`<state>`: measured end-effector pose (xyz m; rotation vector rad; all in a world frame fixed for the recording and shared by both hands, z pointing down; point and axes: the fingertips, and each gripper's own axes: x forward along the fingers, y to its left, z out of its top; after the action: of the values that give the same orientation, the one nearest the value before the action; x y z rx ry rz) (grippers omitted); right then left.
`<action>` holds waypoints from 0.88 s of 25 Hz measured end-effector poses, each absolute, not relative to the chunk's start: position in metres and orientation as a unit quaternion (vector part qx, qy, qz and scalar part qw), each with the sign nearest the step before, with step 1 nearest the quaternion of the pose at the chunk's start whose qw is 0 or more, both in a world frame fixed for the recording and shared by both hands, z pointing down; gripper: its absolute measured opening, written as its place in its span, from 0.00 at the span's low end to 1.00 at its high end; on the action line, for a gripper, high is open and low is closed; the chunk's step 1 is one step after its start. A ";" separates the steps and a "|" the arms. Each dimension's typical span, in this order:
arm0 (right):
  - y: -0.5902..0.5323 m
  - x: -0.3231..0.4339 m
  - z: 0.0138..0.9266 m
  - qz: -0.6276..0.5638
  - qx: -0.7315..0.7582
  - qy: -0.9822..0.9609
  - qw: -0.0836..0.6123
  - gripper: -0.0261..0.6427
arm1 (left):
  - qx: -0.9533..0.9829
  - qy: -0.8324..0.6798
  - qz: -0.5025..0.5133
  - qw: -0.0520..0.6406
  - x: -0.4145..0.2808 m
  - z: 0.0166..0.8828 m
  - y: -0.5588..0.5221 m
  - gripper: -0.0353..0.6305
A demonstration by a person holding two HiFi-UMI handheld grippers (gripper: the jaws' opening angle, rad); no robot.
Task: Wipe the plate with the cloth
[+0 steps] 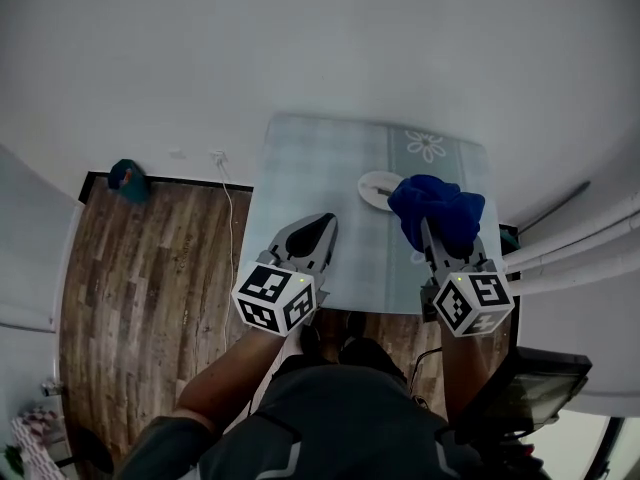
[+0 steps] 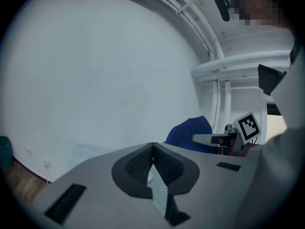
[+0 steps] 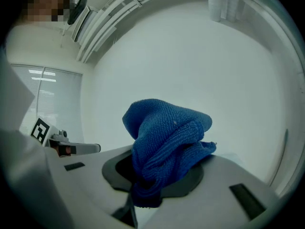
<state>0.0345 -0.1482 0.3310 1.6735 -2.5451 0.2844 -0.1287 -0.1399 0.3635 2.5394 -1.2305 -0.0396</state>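
A small white plate (image 1: 374, 187) lies on the pale checked table (image 1: 310, 178), toward its far right. My right gripper (image 1: 427, 230) is shut on a bunched blue cloth (image 1: 436, 211), held just right of the plate and covering part of its edge. In the right gripper view the cloth (image 3: 164, 147) bulges up out of the jaws. My left gripper (image 1: 322, 226) hovers over the table's near left part, shut and holding nothing; its dark pads (image 2: 139, 166) meet at the tip. The left gripper view also catches the cloth (image 2: 189, 135) and the other gripper's marker cube (image 2: 249, 126).
The table has a flower print (image 1: 430, 146) near its far edge. Wood floor (image 1: 140, 268) lies to the left, with a white cable (image 1: 228, 193) and a teal object (image 1: 126, 177) by the wall. White pipes (image 1: 570, 253) run at the right. A dark device (image 1: 530, 388) sits at lower right.
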 end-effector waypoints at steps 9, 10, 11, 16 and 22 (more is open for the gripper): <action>-0.219 0.071 0.351 0.111 0.531 -0.839 0.044 0.19 | 0.872 -0.454 0.036 0.182 -0.094 0.396 -0.209 0.07; -0.227 0.076 0.355 0.111 0.528 -0.841 0.045 0.19 | 0.870 -0.456 0.042 0.185 -0.088 0.402 -0.216 0.07; -0.235 0.080 0.359 0.113 0.526 -0.842 0.046 0.19 | 0.868 -0.457 0.050 0.189 -0.082 0.408 -0.223 0.07; -0.274 0.091 0.389 0.123 0.501 -0.855 0.060 0.19 | 0.849 -0.476 0.084 0.214 -0.063 0.446 -0.261 0.07; -0.314 0.076 0.437 0.143 0.484 -0.858 0.097 0.19 | 0.832 -0.479 0.146 0.239 -0.058 0.499 -0.298 0.07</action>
<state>0.0756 -0.3142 0.4374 1.4328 -2.5398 0.4241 -0.0584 -0.2980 0.4989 2.2792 -1.3112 0.4007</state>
